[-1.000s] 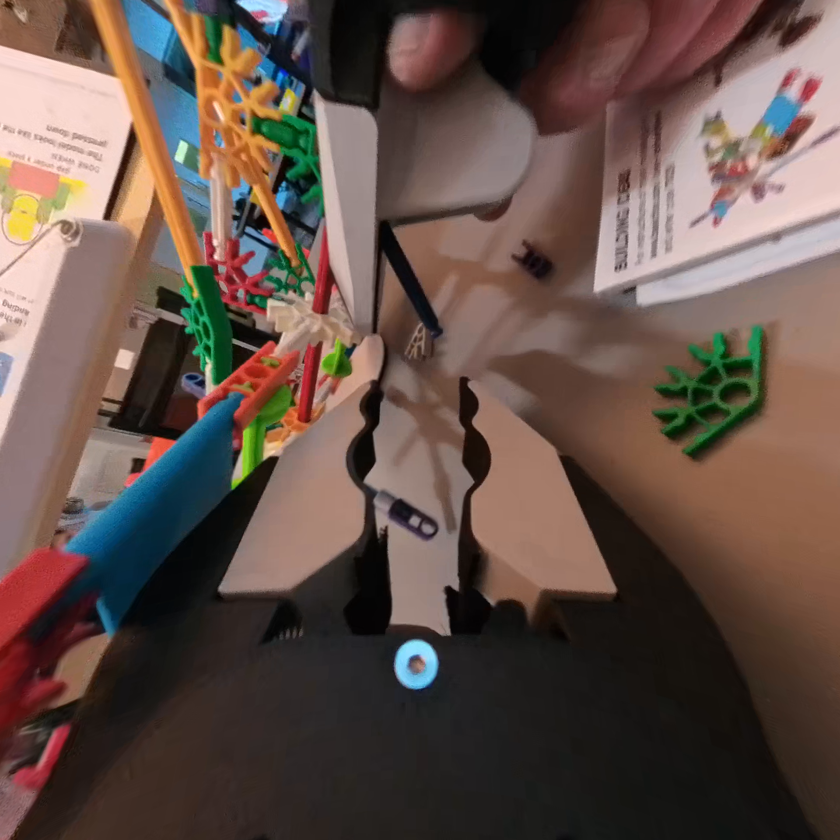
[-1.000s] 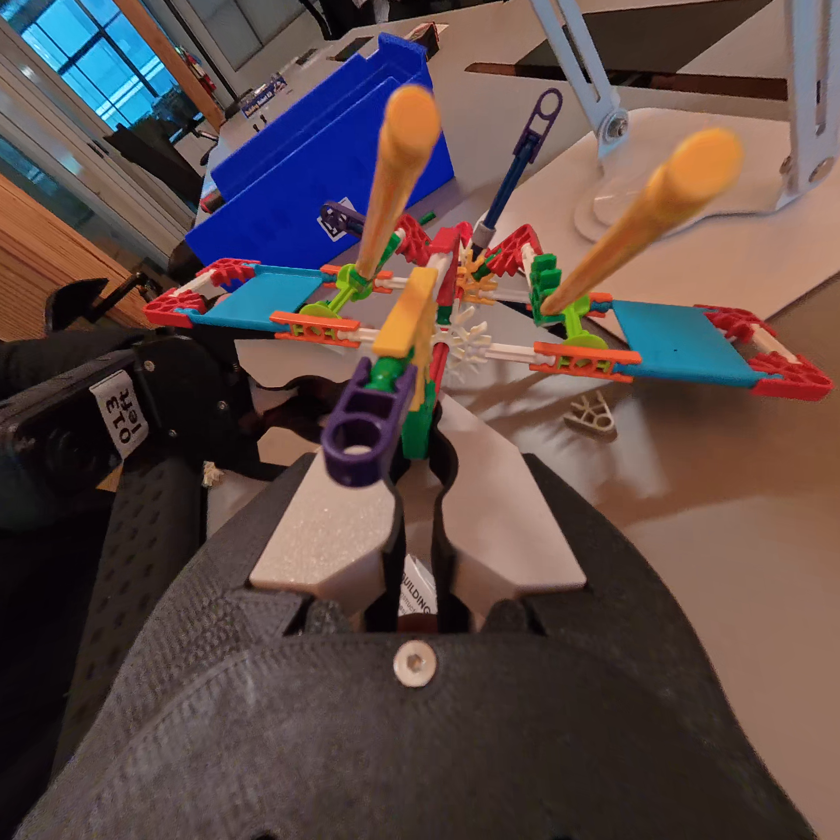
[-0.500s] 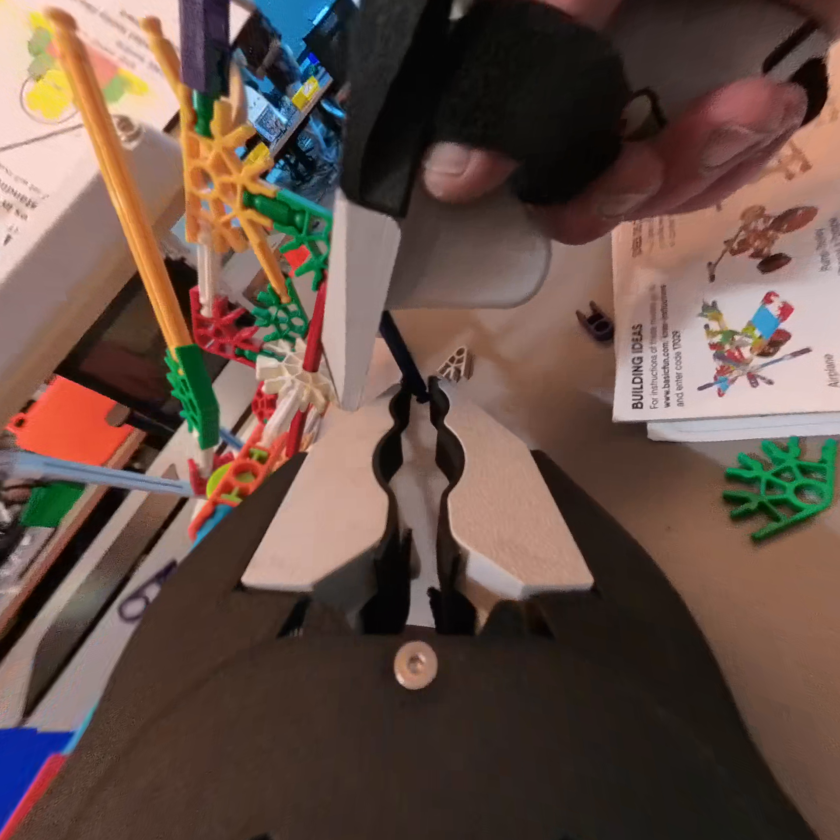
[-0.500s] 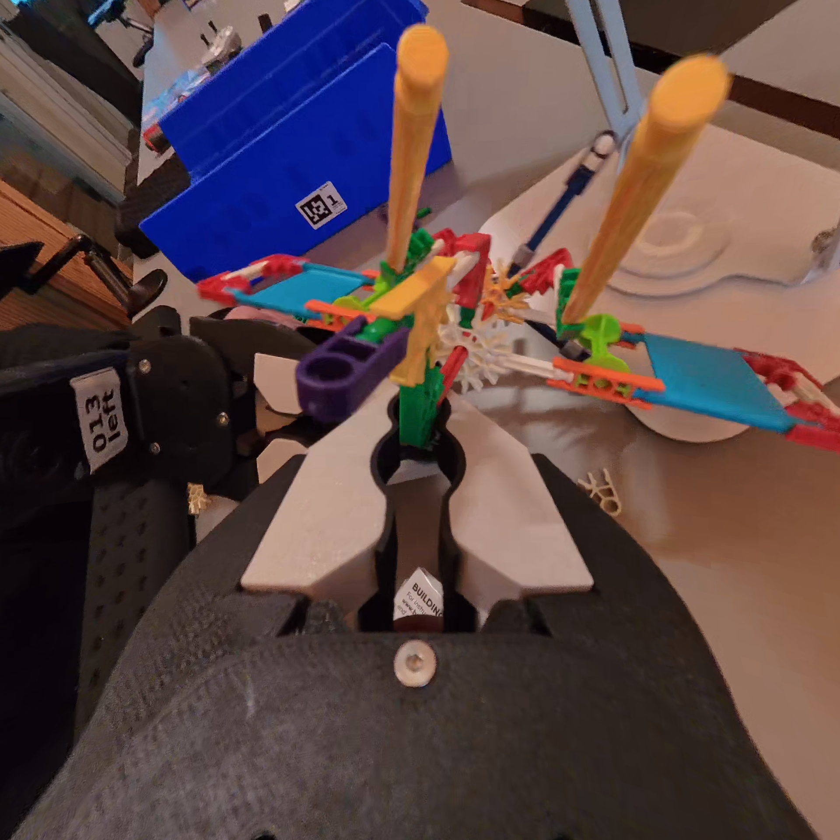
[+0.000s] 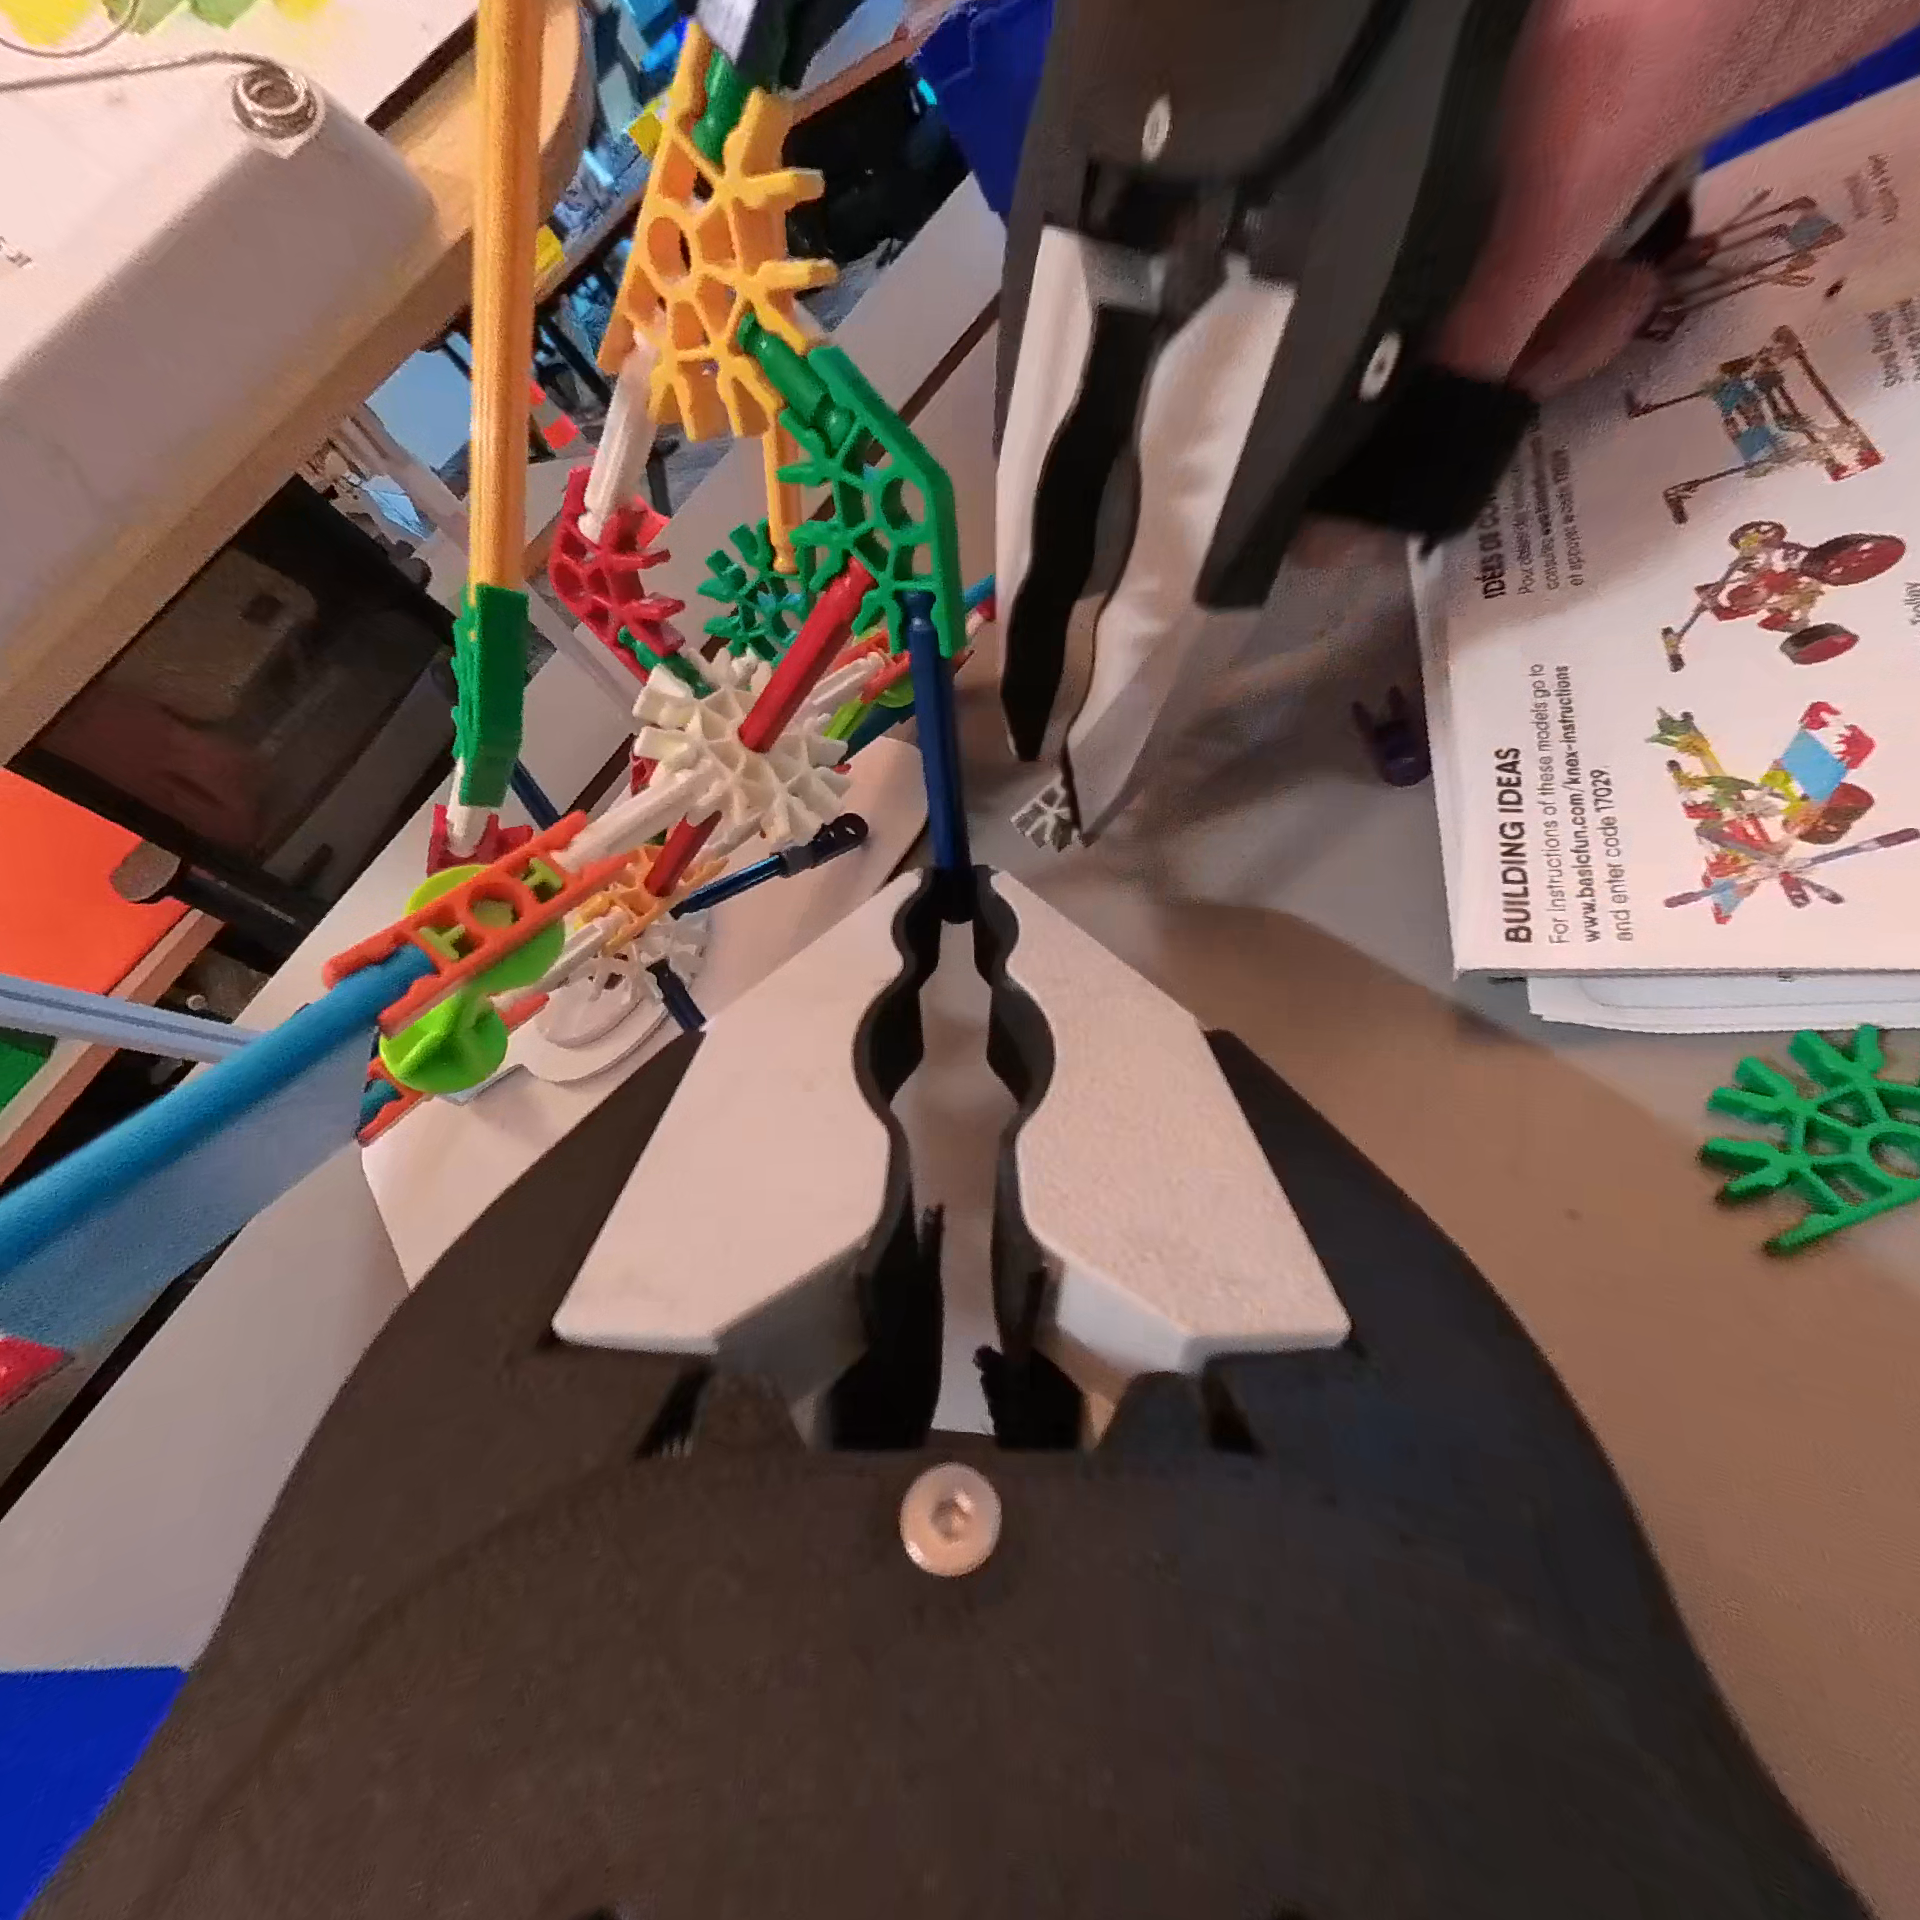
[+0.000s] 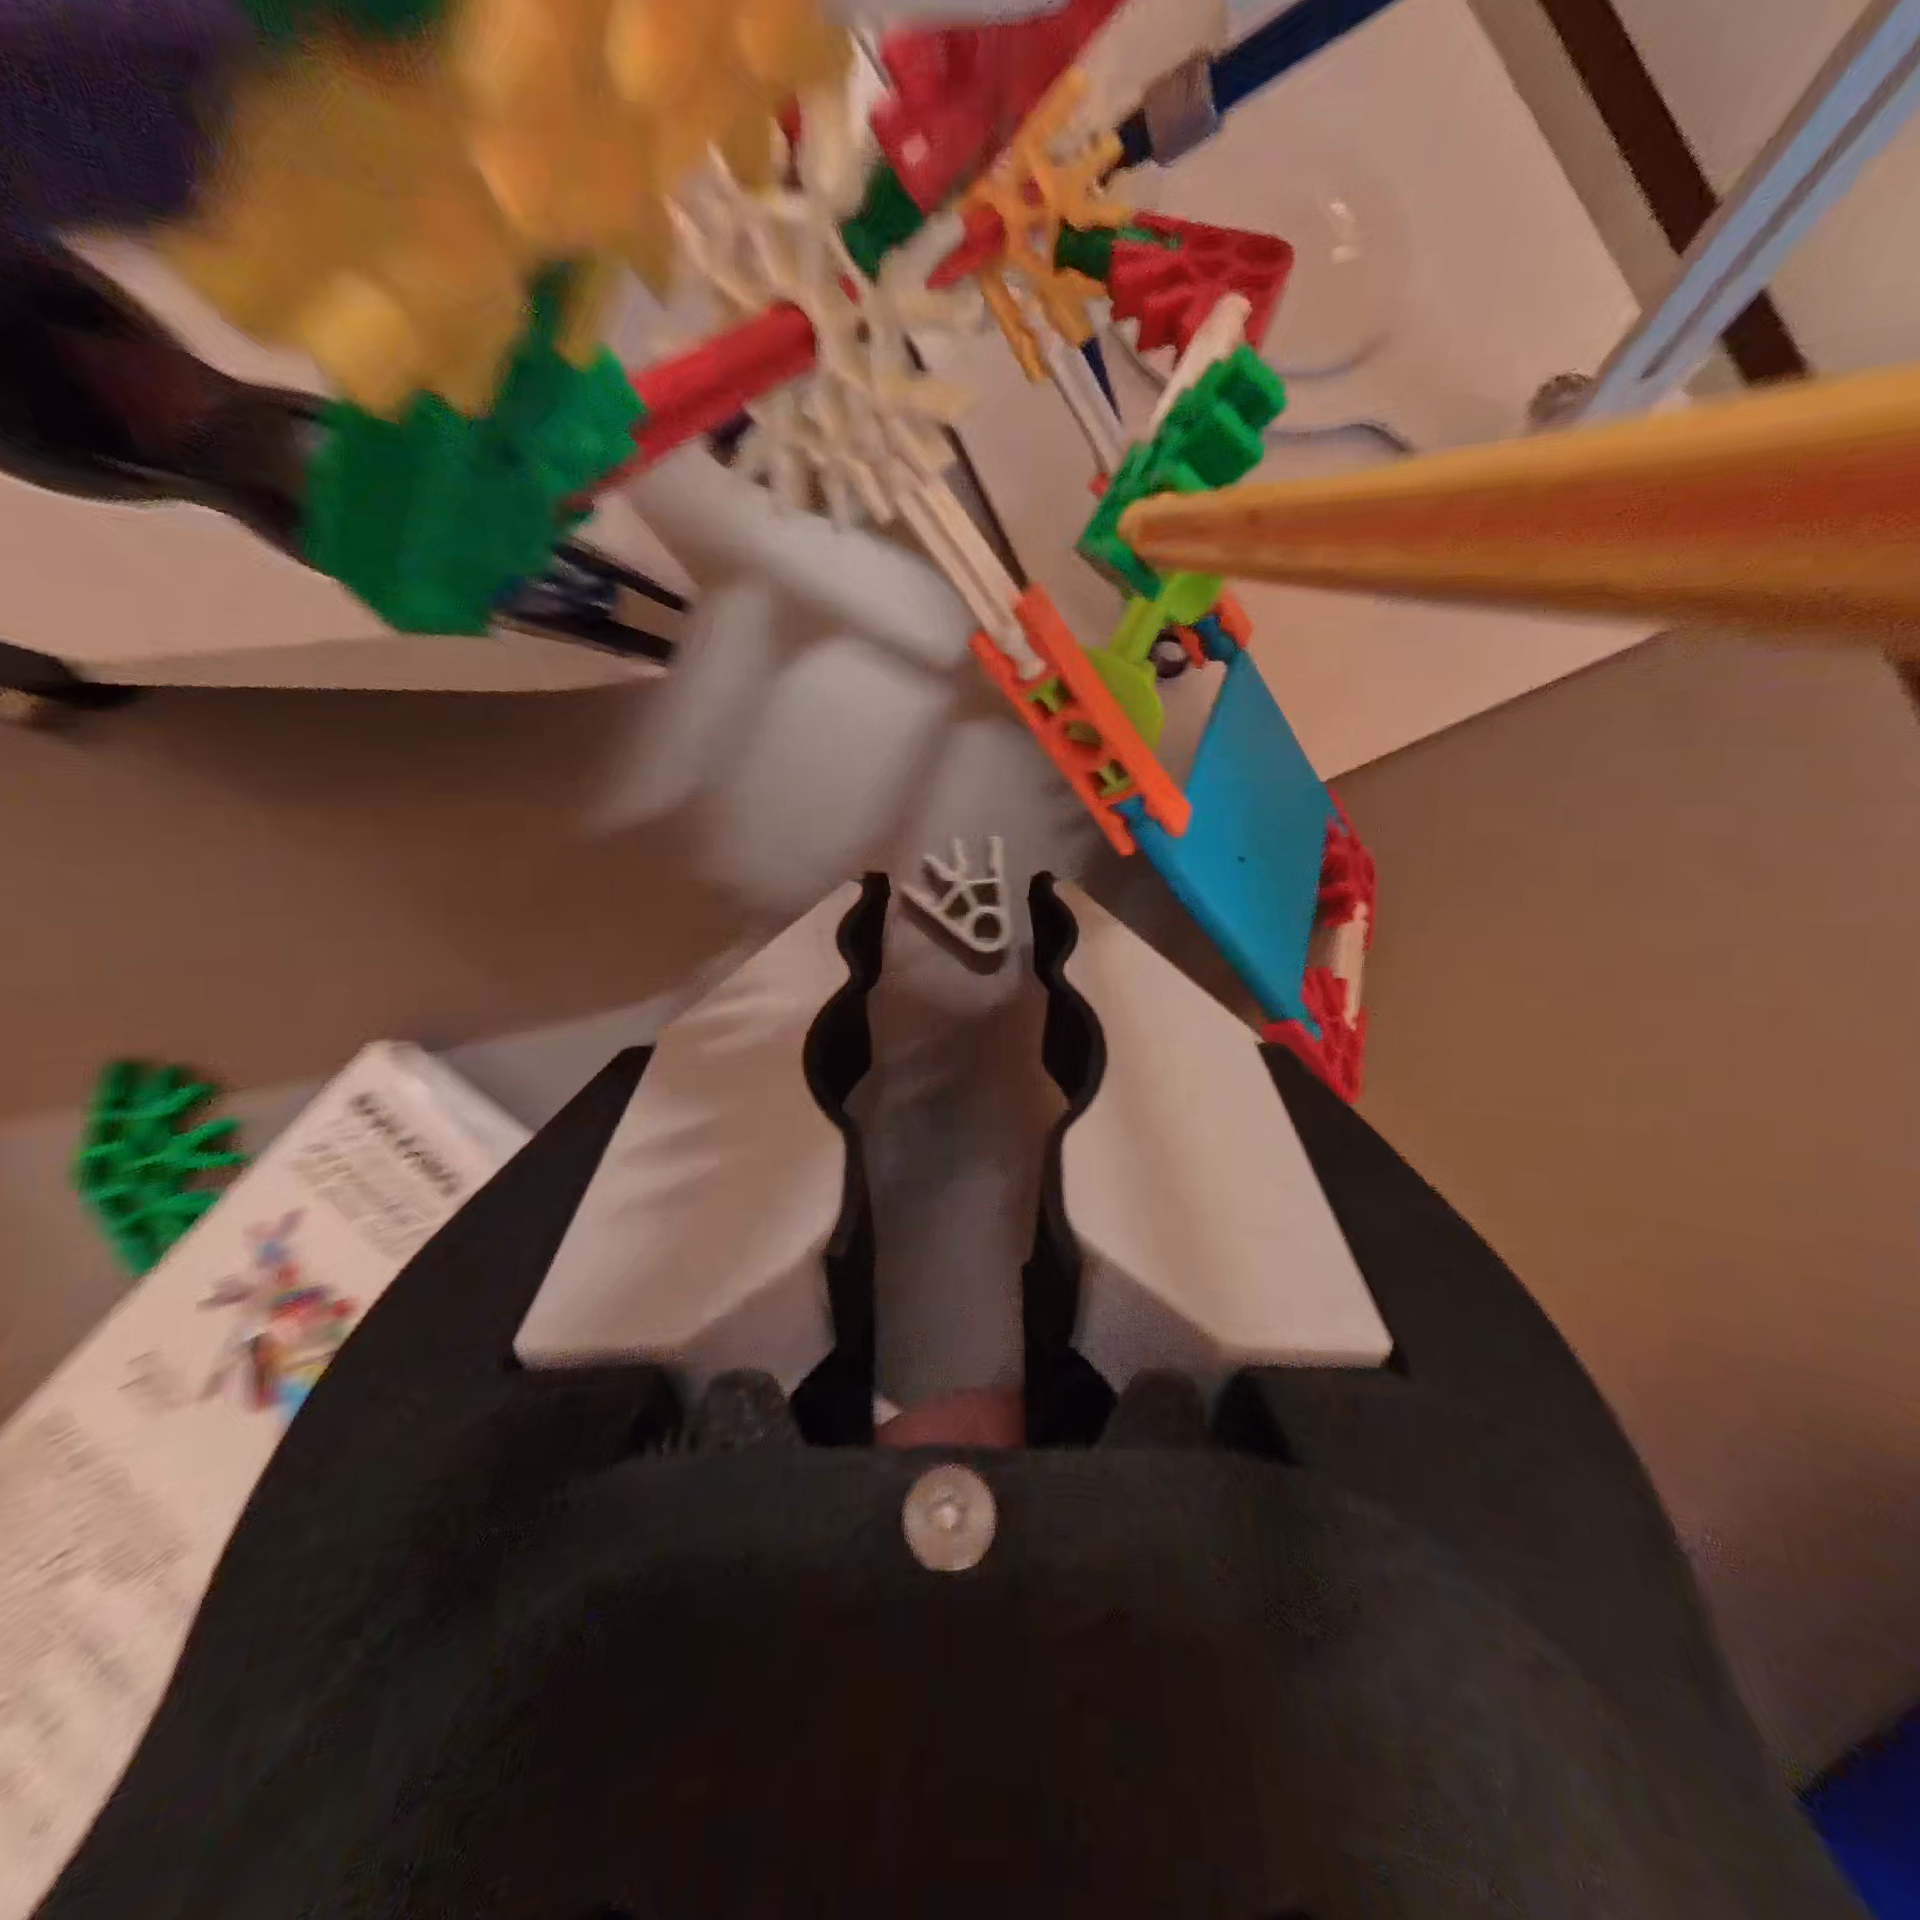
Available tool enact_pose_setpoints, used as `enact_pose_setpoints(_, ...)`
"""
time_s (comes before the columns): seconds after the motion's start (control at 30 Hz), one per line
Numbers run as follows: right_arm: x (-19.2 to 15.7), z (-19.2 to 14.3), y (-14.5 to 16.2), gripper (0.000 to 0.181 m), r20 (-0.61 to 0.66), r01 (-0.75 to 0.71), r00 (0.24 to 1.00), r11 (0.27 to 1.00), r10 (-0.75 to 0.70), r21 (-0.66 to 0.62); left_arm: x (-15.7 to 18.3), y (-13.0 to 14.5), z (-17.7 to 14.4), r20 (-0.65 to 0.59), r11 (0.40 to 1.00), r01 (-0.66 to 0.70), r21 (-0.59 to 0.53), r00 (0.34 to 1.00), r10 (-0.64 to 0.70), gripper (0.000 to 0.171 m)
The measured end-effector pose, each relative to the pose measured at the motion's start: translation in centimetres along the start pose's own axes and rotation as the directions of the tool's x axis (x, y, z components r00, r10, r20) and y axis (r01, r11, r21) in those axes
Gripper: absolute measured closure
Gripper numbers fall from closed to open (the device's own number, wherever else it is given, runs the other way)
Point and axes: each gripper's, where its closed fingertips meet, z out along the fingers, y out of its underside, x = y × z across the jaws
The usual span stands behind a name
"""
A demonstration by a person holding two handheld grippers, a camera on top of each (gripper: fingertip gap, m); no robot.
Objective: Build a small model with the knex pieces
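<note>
A many-coloured rod-and-connector model [image 5: 727, 748] stands at the left, with a white snowflake hub, long orange rods and blue panels. My left gripper [image 5: 954, 896] is shut on a dark blue rod [image 5: 935, 748] that runs up to a green connector [image 5: 883, 520] of the model. My right gripper [image 6: 958, 888] is open, with its tips on either side of a small grey connector [image 6: 961, 899] lying on the table. It also shows in the left wrist view [image 5: 1049, 764], held by a hand, just right of the model. The right wrist view is blurred; the model [image 6: 831, 343] fills its top.
An instruction booklet [image 5: 1662, 727] lies at the right, also in the right wrist view [image 6: 208, 1299]. A loose green connector [image 5: 1829, 1143] lies in front of it and a small purple piece [image 5: 1397, 738] beside it. A white stand base [image 6: 1351, 312] is behind the model. The small purple piece [image 5: 1397, 738] sits 7 cm or so from the ends of my right fingers.
My left gripper closed on the dark blue rod. My right gripper let go of the model's green connector, opened, and dropped down to the grey connector on the table.
</note>
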Motion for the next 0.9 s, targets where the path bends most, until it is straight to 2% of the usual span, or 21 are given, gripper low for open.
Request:
enact_pose_setpoints(0.07,0.6,0.9,0.4,0.156,-0.042,0.022,0.999,1.000,-0.022,-0.012,0.0,0.1,0.1,-0.001,1.000,0.001,-0.001,1.000,-0.001,0.168)
enact_pose_setpoints(0.17,0.5,1.3,0.2,0.168,-0.022,-0.003,1.000,1.000,0.003,0.006,0.0,0.0,0.1,-0.008,1.000,0.013,0.008,1.000,-0.013,0.168)
enact_pose_setpoints(0.27,0.4,1.2,0.2,0.169,-0.016,-0.016,1.000,0.999,0.016,0.028,0.1,0.0,0.2,-0.017,1.000,0.019,0.010,1.000,-0.019,0.168)
enact_pose_setpoints(0.37,-1.0,1.0,0.3,0.169,0.043,-0.005,0.999,0.999,0.003,0.033,0.1,0.0,0.2,-0.019,1.000,0.017,0.011,1.000,-0.017,0.168)
enact_pose_setpoints(0.5,-2.4,0.5,0.4,0.170,0.056,0.052,0.997,0.999,-0.053,0.015,0.4,0.1,0.2,-0.037,1.000,0.011,0.010,0.999,-0.011,0.168)
enact_pose_setpoints(0.6,-4.1,-0.4,-0.4,0.170,0.042,0.121,0.991,0.990,-0.124,0.076,0.8,-0.2,0.1,-0.064,1.000,0.014,0.024,0.998,-0.012,0.168)
enact_pose_setpoints(0.73,-4.1,-1.0,-0.6,0.169,-0.131,0.248,0.964,0.962,-0.233,0.114,1.6,-0.5,0.0,-0.105,0.999,0.004,0.041,0.994,0.001,0.168)
enact_pose_setpoints(0.8,-4.4,-1.2,-1.0,0.170,-0.206,0.347,0.925,0.929,-0.318,0.125,2.1,-0.4,0.1,-0.129,0.999,-0.024,0.044,0.991,0.029,0.168)
enact_pose_setpoints(0.9,-4.3,-1.5,-1.5,0.169,-0.320,0.480,0.841,0.874,-0.436,0.073,2.5,-0.1,0.3,-0.142,0.999,-0.042,0.028,0.989,0.046,0.168)
